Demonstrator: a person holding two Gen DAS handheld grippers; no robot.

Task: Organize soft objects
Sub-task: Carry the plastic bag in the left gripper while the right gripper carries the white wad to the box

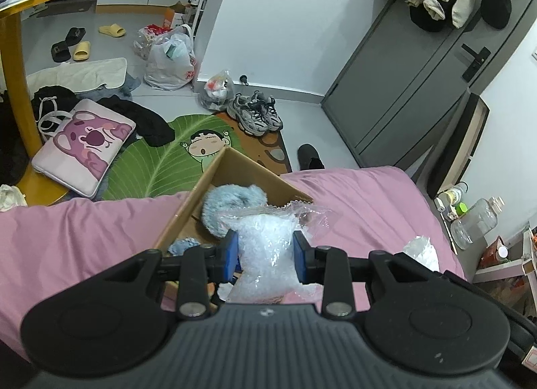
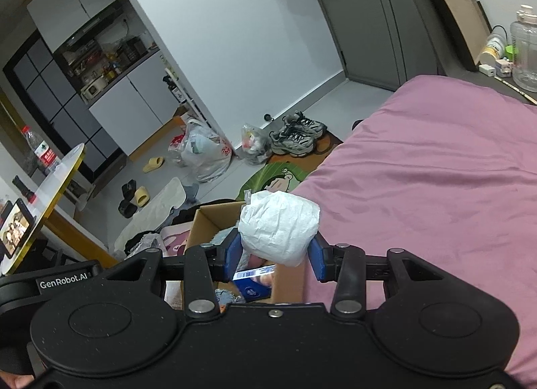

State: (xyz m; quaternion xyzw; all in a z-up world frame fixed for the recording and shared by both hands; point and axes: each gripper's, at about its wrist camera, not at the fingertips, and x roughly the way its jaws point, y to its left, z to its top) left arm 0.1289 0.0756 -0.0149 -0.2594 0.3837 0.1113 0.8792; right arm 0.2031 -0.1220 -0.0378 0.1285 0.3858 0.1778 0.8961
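My left gripper (image 1: 265, 251) is shut on a clear plastic bag of white filling (image 1: 265, 255) and holds it over the near edge of an open cardboard box (image 1: 214, 171) on the pink bed (image 1: 67, 241). A fluffy blue plush (image 1: 231, 204) lies inside the box. My right gripper (image 2: 275, 253) is shut on a soft white wrapped bundle (image 2: 278, 224), held above the same cardboard box (image 2: 201, 221). A blue packet (image 2: 251, 285) lies in the box below it. Another white crinkled item (image 1: 421, 251) lies on the bed to the right.
The floor beyond the bed holds a green leaf rug (image 1: 157, 161), a pink pouch (image 1: 84, 147), sneakers (image 1: 255, 114), plastic bags (image 1: 171, 60), slippers and clothes. A round gold-legged table (image 1: 16, 53) stands at left. A nightstand with jars (image 1: 473, 221) is at right.
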